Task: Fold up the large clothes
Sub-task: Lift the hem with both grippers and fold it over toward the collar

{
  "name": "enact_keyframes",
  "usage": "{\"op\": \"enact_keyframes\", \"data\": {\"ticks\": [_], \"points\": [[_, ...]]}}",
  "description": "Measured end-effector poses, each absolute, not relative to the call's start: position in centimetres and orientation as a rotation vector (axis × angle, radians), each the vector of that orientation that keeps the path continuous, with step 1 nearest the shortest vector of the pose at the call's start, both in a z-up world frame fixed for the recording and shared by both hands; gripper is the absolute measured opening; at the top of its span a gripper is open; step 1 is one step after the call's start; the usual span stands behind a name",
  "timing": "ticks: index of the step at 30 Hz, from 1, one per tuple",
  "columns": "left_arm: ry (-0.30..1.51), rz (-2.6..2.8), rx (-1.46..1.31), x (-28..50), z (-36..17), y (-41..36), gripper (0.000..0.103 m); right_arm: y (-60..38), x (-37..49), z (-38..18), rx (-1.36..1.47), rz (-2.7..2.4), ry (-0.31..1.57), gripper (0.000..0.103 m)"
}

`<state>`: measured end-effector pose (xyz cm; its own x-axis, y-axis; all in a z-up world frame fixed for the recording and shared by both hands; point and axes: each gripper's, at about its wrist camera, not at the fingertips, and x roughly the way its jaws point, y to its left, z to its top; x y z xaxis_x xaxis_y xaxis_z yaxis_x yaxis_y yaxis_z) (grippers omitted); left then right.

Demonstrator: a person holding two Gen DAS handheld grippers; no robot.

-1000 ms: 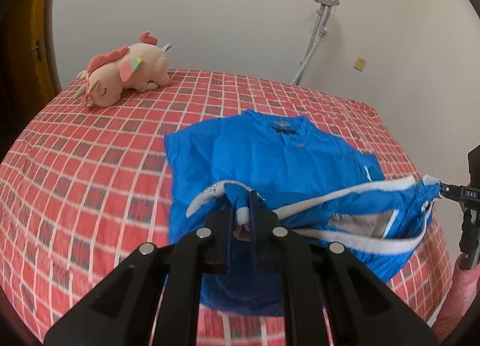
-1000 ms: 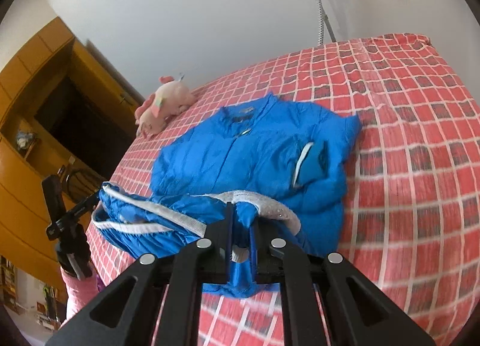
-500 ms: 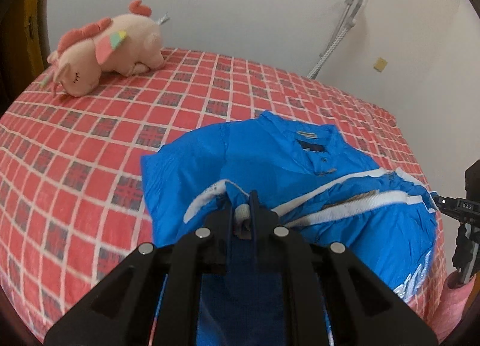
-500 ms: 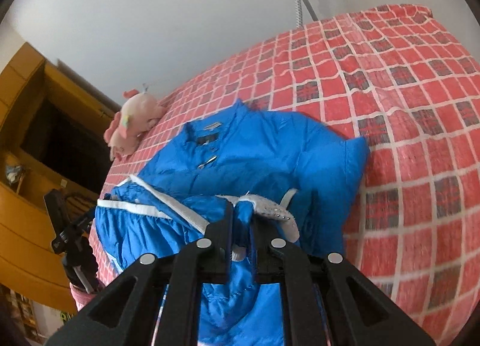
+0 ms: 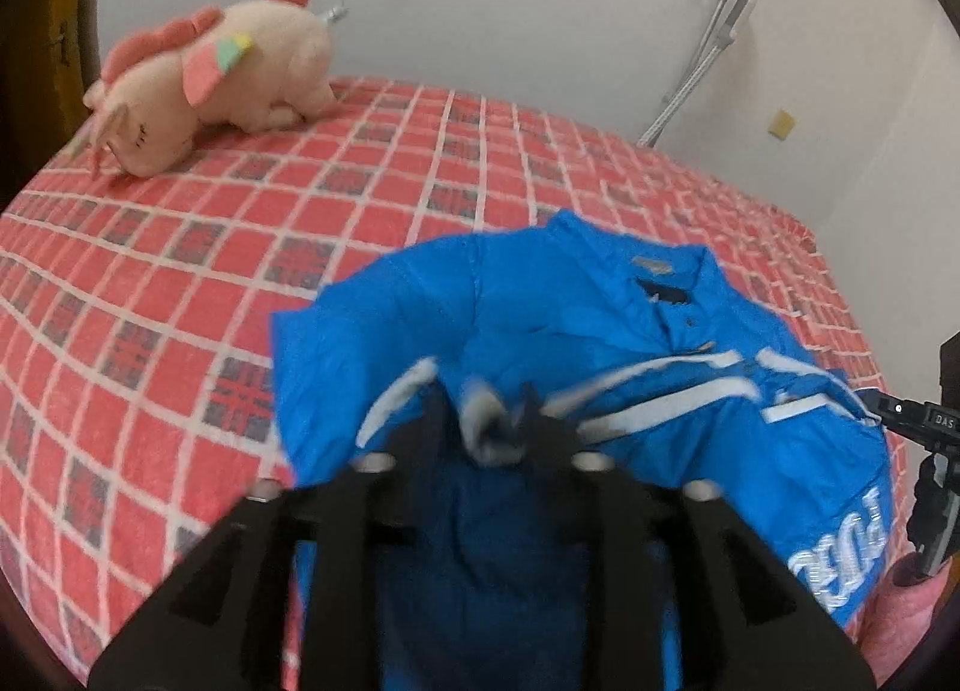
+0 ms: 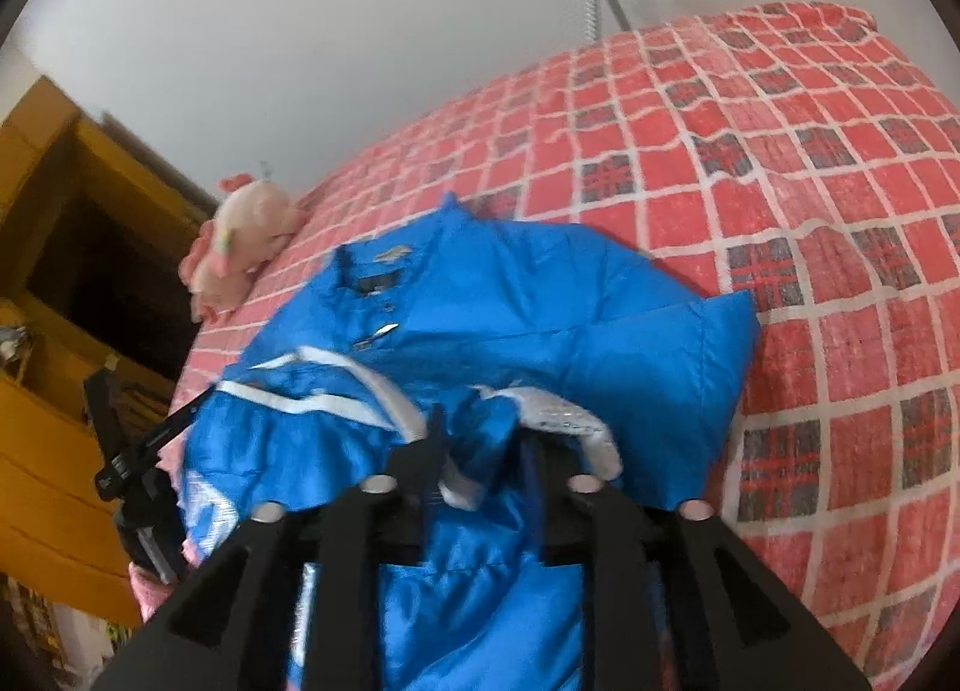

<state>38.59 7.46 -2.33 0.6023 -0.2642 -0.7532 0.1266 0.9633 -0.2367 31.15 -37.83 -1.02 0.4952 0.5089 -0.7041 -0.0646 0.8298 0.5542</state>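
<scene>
A blue padded jacket [image 5: 540, 319] with white trim lies on the red checked bed [image 5: 180, 271], its lower half folded up over the chest, collar toward the far wall. It also shows in the right wrist view [image 6: 540, 319]. My left gripper [image 5: 483, 427] has its jaws parted around the white-trimmed hem at the jacket's left corner. My right gripper [image 6: 486, 451] has its jaws parted around the hem at the right corner. The right gripper also shows at the edge of the left wrist view [image 5: 918, 427].
A pink plush toy [image 5: 210, 85] lies at the bed's far left corner. A crutch [image 5: 702, 43] leans on the white wall behind. A wooden cabinet [image 6: 60, 331] stands beyond the bed's left side. The bed's right edge [image 5: 870, 331] is close to the jacket.
Both grippers carried the hem forward and down over the jacket's chest. Their jaws, shut on the hem before, now stand apart.
</scene>
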Motion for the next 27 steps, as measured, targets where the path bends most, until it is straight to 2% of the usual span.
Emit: {"op": "enact_keyframes", "data": {"ticks": [1,2,5,12,13,14,15,16,17,18,19,20,23,27], "points": [[0.856,-0.21,-0.145,37.6,-1.3,7.7,0.061,-37.8,30.6,-0.4,0.463,0.353,0.977,0.073],[0.824,-0.193,-0.116,36.9,-0.7,7.9,0.063,-37.6,30.0,0.2,0.412,0.327,0.954,0.075],[0.789,-0.118,0.02,35.1,0.7,8.0,0.074,-37.7,29.4,0.5,0.362,0.295,0.954,0.075],[0.917,-0.135,0.093,34.3,-1.8,8.3,0.08,-36.5,29.8,-2.3,0.273,0.321,1.075,0.075],[0.926,-0.144,0.091,34.3,-2.1,8.3,0.081,-36.1,29.8,-2.6,0.259,0.324,1.081,0.073],[0.937,-0.152,0.08,34.4,-2.4,8.3,0.08,-35.6,29.8,-2.8,0.234,0.311,1.086,0.064],[0.944,-0.16,0.063,34.4,-2.7,8.4,0.078,-35.3,29.7,-3.0,0.203,0.288,1.082,0.061],[0.953,-0.182,0.033,34.6,-2.9,8.5,0.063,-34.9,29.5,-2.9,0.155,0.26,1.069,0.05],[0.966,-0.21,0.007,34.6,-3.2,8.6,0.042,-34.7,29.3,-2.7,0.127,0.246,1.054,0.042],[0.981,-0.235,-0.016,34.7,-3.4,8.6,0.035,-34.7,29.1,-2.4,0.122,0.244,1.041,0.038],[0.975,-0.234,-0.015,34.6,-3.4,8.4,0.024,-34.8,28.8,-2.0,0.123,0.249,1.026,0.025],[0.957,-0.221,0.005,34.4,-3.3,8.0,0.013,-34.8,28.5,-1.3,0.131,0.265,1.002,0.017],[0.897,-0.193,-0.016,33.8,-2.2,7.7,0.006,-34.9,28.0,0.1,0.145,0.271,0.957,0.011],[0.791,-0.182,-0.065,33.6,0.5,7.7,0.004,-35.7,28.5,2.5,0.204,0.271,0.886,0.01]]}}
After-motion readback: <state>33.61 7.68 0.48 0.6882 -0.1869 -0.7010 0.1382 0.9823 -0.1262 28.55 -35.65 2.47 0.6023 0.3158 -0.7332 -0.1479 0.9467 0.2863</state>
